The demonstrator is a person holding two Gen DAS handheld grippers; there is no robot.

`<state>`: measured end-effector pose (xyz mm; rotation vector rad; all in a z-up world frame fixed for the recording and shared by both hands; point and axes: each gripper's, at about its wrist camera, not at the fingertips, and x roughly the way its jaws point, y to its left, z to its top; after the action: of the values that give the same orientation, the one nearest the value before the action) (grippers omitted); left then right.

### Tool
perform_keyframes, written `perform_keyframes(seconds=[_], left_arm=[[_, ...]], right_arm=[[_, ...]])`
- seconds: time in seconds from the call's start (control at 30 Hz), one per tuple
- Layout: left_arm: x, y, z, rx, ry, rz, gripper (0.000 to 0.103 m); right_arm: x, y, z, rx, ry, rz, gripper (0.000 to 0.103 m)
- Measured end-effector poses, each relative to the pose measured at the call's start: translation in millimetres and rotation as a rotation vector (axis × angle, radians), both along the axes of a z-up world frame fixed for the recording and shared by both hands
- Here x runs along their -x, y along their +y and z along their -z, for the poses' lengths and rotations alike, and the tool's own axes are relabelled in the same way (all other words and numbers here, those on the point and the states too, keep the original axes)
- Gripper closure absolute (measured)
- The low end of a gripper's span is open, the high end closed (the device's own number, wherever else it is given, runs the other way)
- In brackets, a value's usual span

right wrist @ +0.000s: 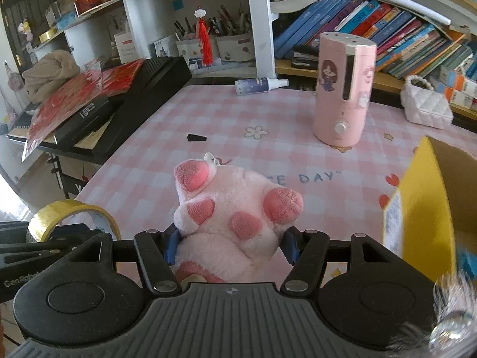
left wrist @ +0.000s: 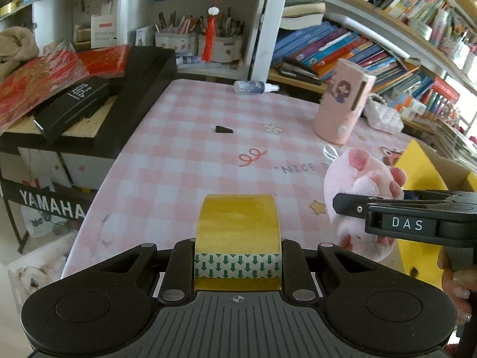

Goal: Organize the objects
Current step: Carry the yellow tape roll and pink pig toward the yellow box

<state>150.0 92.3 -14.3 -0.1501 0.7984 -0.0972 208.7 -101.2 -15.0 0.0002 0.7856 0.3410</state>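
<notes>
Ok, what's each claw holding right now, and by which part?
Left claw clamps the yellow tape roll across its flat sides. Right claw grips the pink plush paw around its lower body.

At the lower left of the left wrist view, "YAMAHA" stands in white capitals on a black keyboard stand panel [left wrist: 44, 205], and at the right edge "DAS" is printed in white on the black body of the right gripper [left wrist: 351, 205]. The pink checked tablecloth [left wrist: 208, 155] carries grey lettering, read as "NICE D" in the left wrist view and "DAY" with a closing quotation mark in the right wrist view. At the lower left of the right wrist view, "GenRobot" shows on the left gripper [right wrist: 59, 238], its end cut off.
</notes>
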Motion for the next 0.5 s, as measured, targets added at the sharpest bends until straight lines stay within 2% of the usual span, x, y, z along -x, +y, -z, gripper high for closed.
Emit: perform_keyframes(seconds=[0.33,0.5], left_arm=[[54.5,-3.9,-16.6,0.009,-0.073,0.042,0.084],[78.4,-3.5,-17.5,0.007,-0.076,0.06,0.084]], right_arm=[[62.5,-16.5,-15.4,0.006,-0.039,0.055,0.042],[90.9,-16.9,-19.9,0.004,-0.059,0.069,0.042]])
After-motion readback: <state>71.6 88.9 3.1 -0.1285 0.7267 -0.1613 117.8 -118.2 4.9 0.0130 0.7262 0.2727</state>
